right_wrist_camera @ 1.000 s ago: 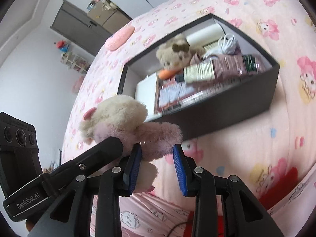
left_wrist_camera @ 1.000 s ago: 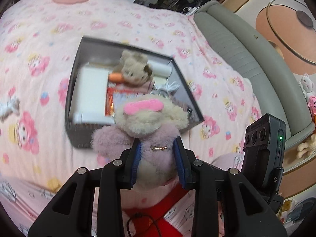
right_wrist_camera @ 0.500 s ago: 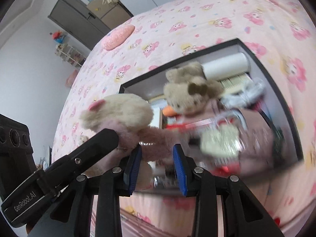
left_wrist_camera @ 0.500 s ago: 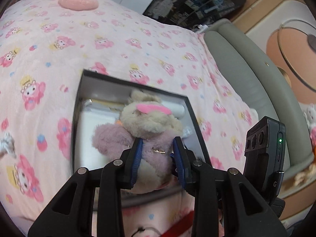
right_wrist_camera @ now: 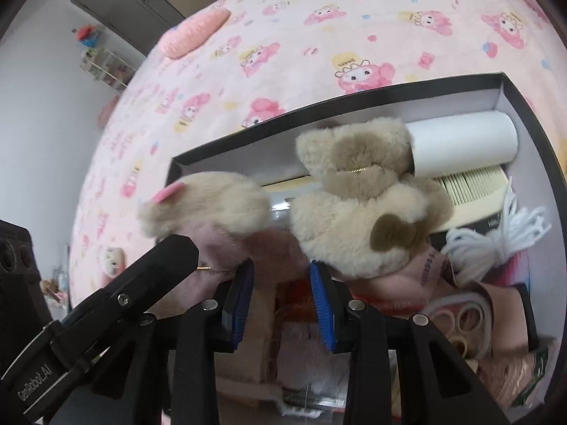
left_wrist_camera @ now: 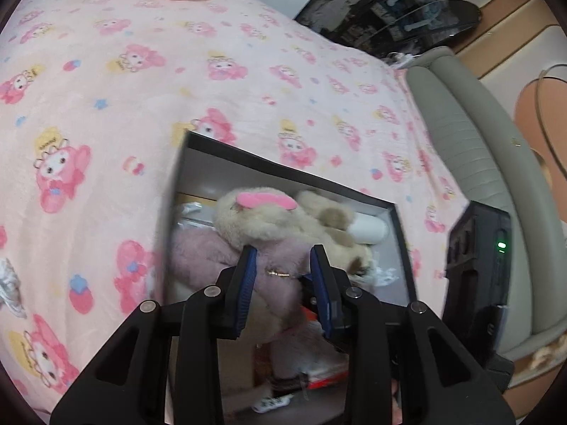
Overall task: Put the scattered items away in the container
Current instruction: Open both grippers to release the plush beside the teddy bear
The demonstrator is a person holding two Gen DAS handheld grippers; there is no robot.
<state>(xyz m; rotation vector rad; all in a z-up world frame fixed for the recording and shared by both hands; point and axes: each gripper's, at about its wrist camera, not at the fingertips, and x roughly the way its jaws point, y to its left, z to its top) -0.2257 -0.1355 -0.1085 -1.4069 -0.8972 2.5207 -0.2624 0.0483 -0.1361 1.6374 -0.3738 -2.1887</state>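
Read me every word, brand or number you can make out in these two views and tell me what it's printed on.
"GenRobot.AI": white lettering on the black body of the left gripper, seen at lower left of the right wrist view.
Pink pouch in the black box: vertical print, too blurred to read.
Dark item under the comb: small white print, unreadable.
Bedspread crowns: tiny lettering, unreadable.
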